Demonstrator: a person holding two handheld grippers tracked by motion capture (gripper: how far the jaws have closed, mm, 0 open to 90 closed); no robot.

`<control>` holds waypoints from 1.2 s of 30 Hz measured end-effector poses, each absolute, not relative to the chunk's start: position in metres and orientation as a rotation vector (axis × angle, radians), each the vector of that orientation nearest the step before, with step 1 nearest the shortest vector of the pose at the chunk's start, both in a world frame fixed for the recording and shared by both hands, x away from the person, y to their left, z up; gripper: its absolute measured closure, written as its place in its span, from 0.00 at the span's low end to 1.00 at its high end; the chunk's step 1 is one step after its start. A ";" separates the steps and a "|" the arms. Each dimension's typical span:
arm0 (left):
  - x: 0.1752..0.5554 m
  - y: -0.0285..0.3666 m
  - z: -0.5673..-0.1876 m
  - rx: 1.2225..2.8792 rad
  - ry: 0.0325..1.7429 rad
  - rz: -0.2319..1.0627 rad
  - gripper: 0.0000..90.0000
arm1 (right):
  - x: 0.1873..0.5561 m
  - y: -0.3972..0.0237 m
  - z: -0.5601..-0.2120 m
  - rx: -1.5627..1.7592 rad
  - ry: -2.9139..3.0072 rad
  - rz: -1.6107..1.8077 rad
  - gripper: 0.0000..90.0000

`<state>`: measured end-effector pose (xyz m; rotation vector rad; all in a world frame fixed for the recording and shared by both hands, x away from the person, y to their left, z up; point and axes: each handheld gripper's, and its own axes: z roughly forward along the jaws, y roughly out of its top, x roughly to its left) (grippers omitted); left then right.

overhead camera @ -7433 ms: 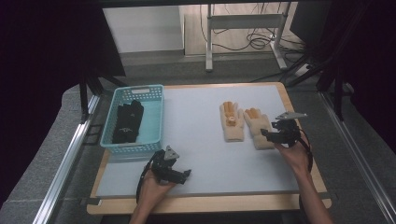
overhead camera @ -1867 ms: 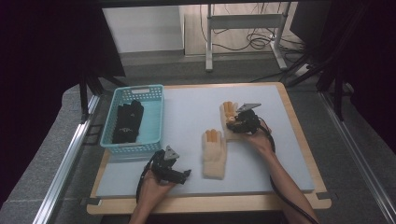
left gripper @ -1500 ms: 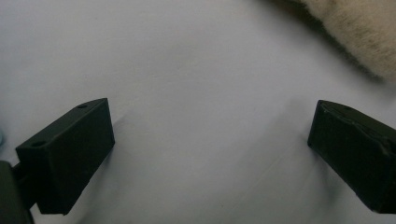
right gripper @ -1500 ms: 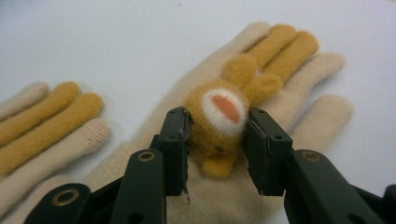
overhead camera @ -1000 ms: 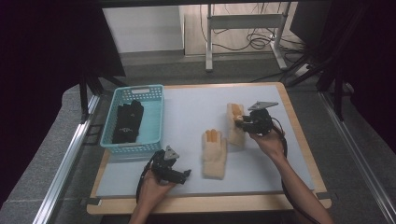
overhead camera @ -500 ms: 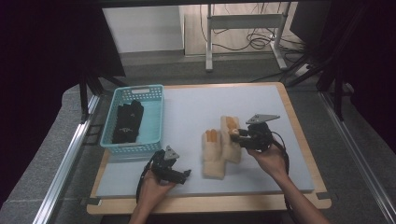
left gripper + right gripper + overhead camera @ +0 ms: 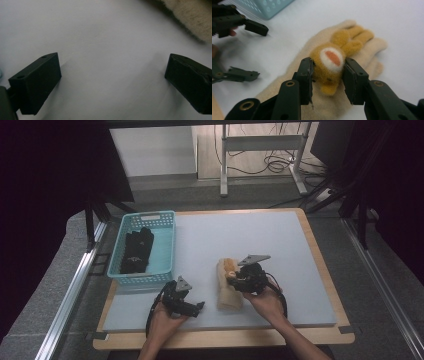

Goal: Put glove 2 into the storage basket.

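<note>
A beige knitted glove [image 7: 229,296] lies on the white mat near the front, and a second beige glove [image 7: 367,47] is stacked over it. The upper glove carries a fuzzy yellow animal patch [image 7: 332,63]. My right gripper [image 7: 235,278] is shut on that patch, one pad [image 7: 305,75] on each side of it, and holds it down at the pile. My left gripper [image 7: 194,308] rests just left of the gloves on the mat, jaws wide open with nothing between them [image 7: 112,82]. The glove's edge [image 7: 192,17] shows at the upper right of the left gripper view.
A teal plastic basket [image 7: 161,227] stands at the mat's left, holding black gloves [image 7: 136,251]. The white mat [image 7: 240,235] lies on a wooden board [image 7: 320,255]. In the right gripper view, the left gripper [image 7: 262,52] is close by at the left.
My right gripper has carried its glove leftward and toward the front edge, bringing it down onto the glove that lay there. The left gripper has stayed put.
</note>
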<state>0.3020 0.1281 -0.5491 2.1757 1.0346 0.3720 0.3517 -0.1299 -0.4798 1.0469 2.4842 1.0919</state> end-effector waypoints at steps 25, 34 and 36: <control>0.302 0.128 -0.549 2.177 1.036 0.368 0.01 | 0.378 -0.184 -0.492 1.075 2.410 1.130 0.82; 0.302 0.128 -0.549 2.177 1.035 0.369 0.01 | 0.422 -0.155 -0.515 1.149 2.464 1.087 0.85; 0.302 0.128 -0.549 2.177 1.036 0.369 0.01 | 0.422 -0.154 -0.517 1.139 2.473 1.074 0.93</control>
